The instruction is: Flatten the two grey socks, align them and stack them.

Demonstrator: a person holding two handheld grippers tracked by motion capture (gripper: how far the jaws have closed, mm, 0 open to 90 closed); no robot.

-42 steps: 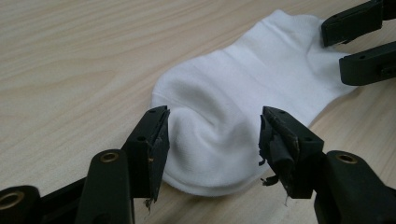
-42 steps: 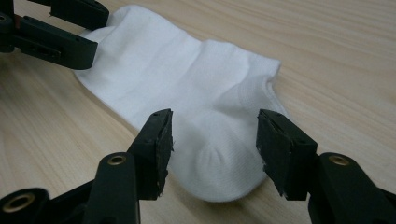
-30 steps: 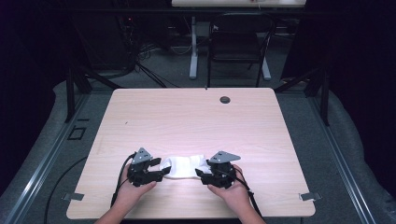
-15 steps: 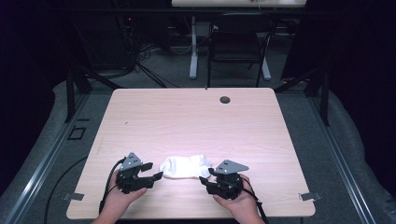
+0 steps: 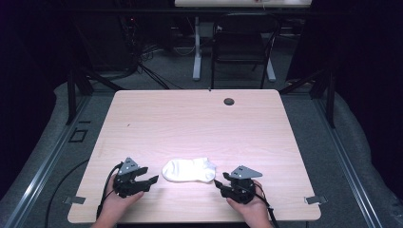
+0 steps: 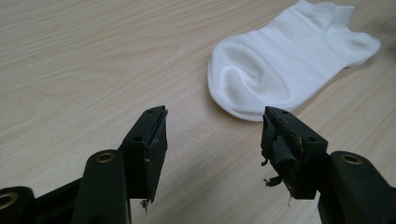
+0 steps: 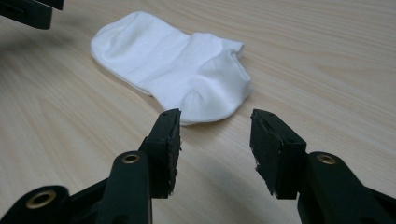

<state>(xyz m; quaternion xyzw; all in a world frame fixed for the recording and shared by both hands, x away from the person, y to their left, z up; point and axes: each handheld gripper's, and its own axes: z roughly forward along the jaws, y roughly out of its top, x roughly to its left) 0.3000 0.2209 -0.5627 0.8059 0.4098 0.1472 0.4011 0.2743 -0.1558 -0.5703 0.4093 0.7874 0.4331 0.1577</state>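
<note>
Sock (image 5: 189, 170) flat on table (image 5: 199, 123) | left tongs (image 5: 151, 181), right tongs (image 5: 217, 183) released, flanking, empty

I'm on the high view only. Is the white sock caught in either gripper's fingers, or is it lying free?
Observer: Free. The left gripper is open, and the white sock lies beyond its fingers, untouched.
Operator: And the right one?
Observer: The right gripper is open too. Its fingers have just been closing somewhat, with nothing between them; the sock's heel end lies just past them.
Operator: Finger linings okay?
Observer: One left finger's lining is frayed and peeling.
</note>
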